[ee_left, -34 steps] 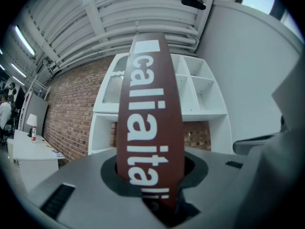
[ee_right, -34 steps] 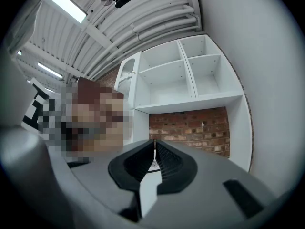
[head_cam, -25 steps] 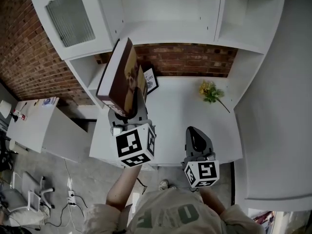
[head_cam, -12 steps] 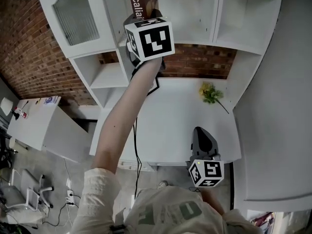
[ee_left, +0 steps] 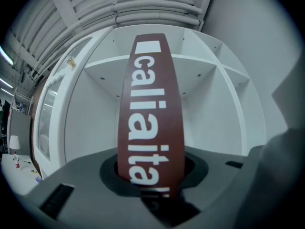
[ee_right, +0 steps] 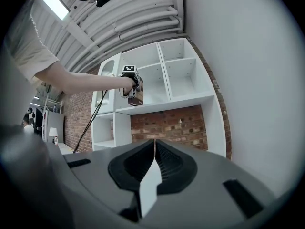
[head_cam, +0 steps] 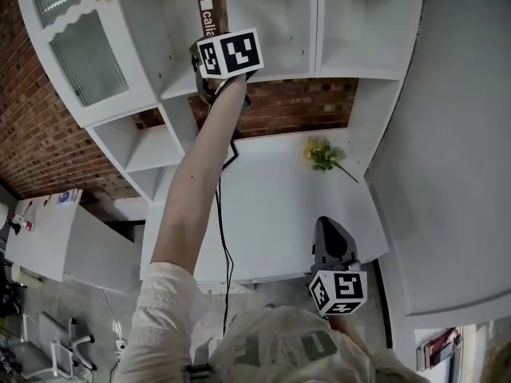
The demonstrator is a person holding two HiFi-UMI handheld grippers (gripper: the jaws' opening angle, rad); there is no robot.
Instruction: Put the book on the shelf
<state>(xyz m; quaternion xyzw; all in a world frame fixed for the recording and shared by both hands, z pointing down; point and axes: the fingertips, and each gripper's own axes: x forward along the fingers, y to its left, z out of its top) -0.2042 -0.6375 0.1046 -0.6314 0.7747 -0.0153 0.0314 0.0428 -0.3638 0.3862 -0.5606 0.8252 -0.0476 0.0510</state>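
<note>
The book [head_cam: 211, 10] has a dark red-brown spine with white letters. It stands upright in my left gripper [head_cam: 214, 48], which is shut on its lower end. A bare arm holds it up in front of the upper left compartment of the white shelf [head_cam: 271, 22]. In the left gripper view the book's spine [ee_left: 150, 104] rises from between the jaws of the left gripper [ee_left: 150, 171], with the shelf [ee_left: 214, 123] behind it. My right gripper [head_cam: 328, 228] hangs low over the desk's front edge. In the right gripper view the right gripper [ee_right: 155, 144] has its jaws shut together on nothing.
Below the shelf is a white desk [head_cam: 279, 214] with yellow flowers [head_cam: 322, 154] at its back right. A brick wall [head_cam: 295, 106] runs behind it. A glass-door cabinet [head_cam: 84, 50] and open cubbies [head_cam: 148, 146] stand left. A cable [head_cam: 224, 246] hangs from the left gripper.
My left gripper has lifted the book from just above the desk up to the shelf's upper compartment, turning it upright. The right gripper has stayed low by the desk edge.
</note>
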